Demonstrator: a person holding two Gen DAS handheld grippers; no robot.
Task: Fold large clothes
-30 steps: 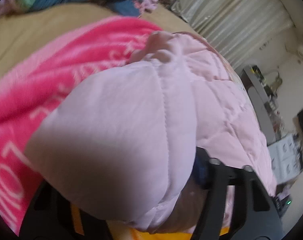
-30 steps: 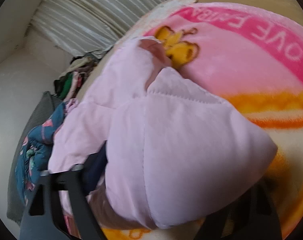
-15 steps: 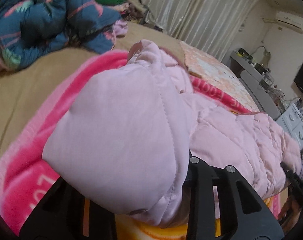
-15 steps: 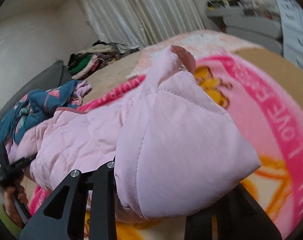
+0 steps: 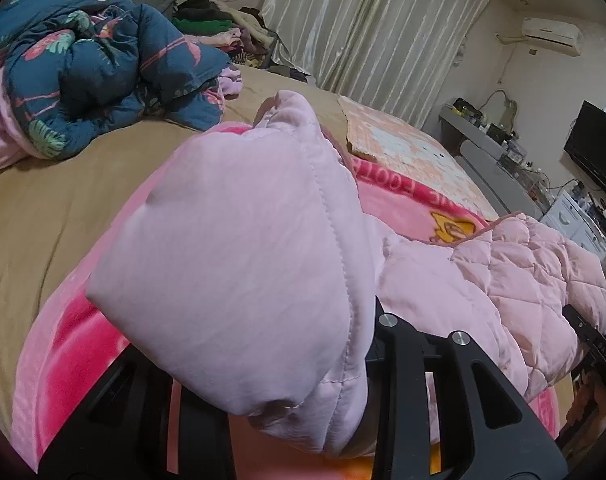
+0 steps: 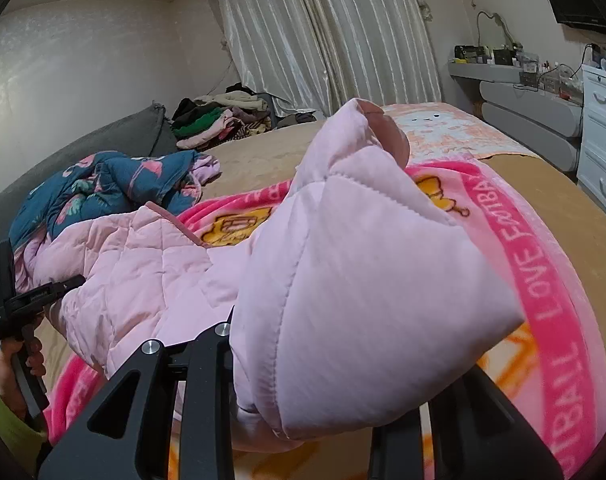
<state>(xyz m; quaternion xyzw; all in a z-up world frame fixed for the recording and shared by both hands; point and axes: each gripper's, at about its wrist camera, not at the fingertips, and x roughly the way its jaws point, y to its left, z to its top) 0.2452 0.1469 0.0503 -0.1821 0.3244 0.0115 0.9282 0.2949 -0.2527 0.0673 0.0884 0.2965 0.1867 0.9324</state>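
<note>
Both tongs clenched on the pink quilted jacket [image 5: 239, 264] — left tongs [image 5: 303, 412] on one bunched end, right tongs [image 6: 303, 400] on the other, padding bulging over the jaws. Jacket's middle sags between them onto the pink blanket [image 6: 543, 288] on the bed [image 5: 43, 208]. Step looks like lift-and-spread before the first fold. Next move likely calls for pulling the ends apart taut, then laying it flat. Beyond — blue floral duvet [image 5: 95, 64], clothes pile [image 6: 219, 116], curtains [image 6: 323, 32].

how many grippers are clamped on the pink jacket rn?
2. The left gripper pinches one padded end of the pink jacket; the right gripper pinches the other end. Fabric hides the jaws' tips in both wrist views.
</note>
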